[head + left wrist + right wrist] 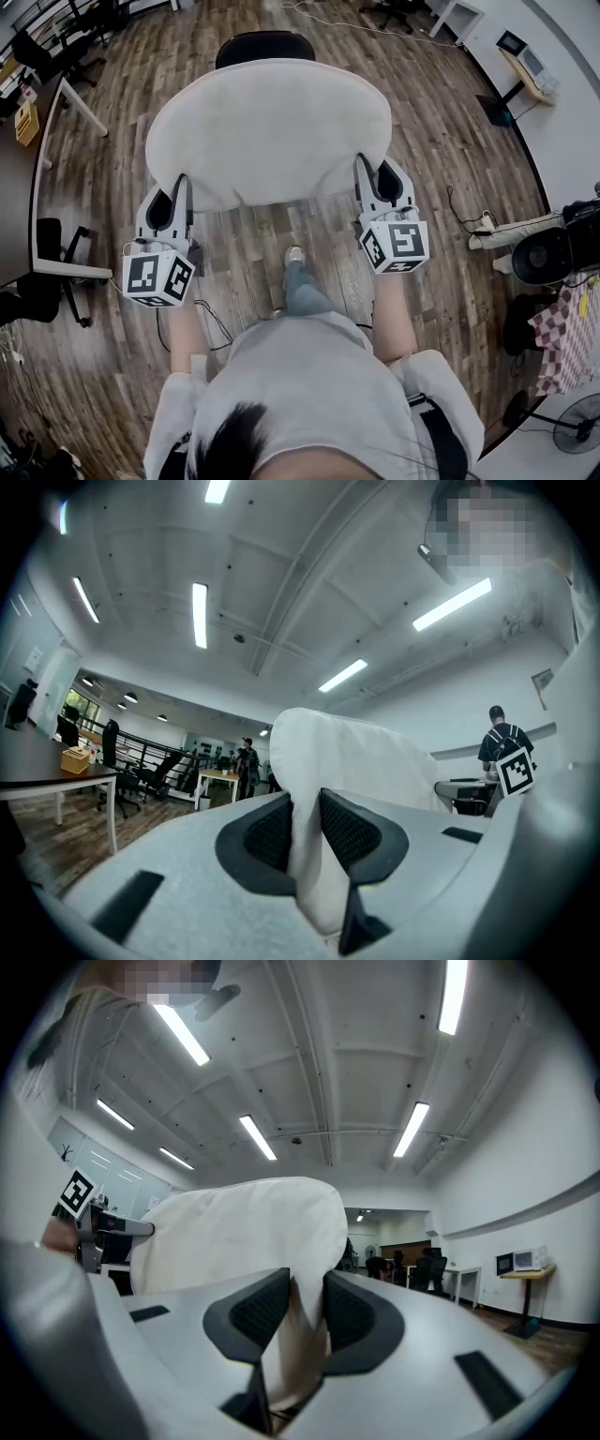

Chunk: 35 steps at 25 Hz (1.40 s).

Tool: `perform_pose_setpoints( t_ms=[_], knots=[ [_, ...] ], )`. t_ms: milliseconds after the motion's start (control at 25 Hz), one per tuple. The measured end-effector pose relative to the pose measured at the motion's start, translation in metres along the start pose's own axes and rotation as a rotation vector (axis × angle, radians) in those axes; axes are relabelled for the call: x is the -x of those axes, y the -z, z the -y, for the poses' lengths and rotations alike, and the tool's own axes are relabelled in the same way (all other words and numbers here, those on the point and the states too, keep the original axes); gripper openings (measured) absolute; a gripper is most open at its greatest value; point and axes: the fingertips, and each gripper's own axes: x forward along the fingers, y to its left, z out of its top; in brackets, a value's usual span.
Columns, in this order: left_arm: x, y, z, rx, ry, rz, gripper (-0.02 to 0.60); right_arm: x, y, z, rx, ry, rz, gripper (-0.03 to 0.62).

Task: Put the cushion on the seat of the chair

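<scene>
Open-plan office: wood-plank floor (469, 178), desk (19, 202) and black swivel chair (49, 246) at left, ceiling strip lights (200, 614), more desks (217, 776) and people (247, 761) far back.

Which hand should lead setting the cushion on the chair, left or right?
Neither alone. The left gripper and the right gripper each clamp a near edge of the cushion, symmetrically, with the chair centred beyond. Lower with both.

I count one cushion (267, 127), one black chair (265, 45) past it, and two grippers on my feed: left gripper (180, 192) and right gripper (367, 178). One floor fan (574, 424).
</scene>
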Motion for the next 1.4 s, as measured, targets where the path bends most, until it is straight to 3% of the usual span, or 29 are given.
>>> perform_pose_setpoints(
  t_ms=[800, 1400],
  knots=[
    [-0.197, -0.004, -0.043, -0.033, -0.088, 0.007, 0.067, -0.202, 0.017, 0.101, -0.038, -0.082, 0.02, 0.083],
    [-0.26, 0.018, -0.071, -0.008, -0.111, -0.029, 0.067, -0.27, 0.046, 0.126, -0.078, -0.098, -0.005, 0.086]
  ],
)
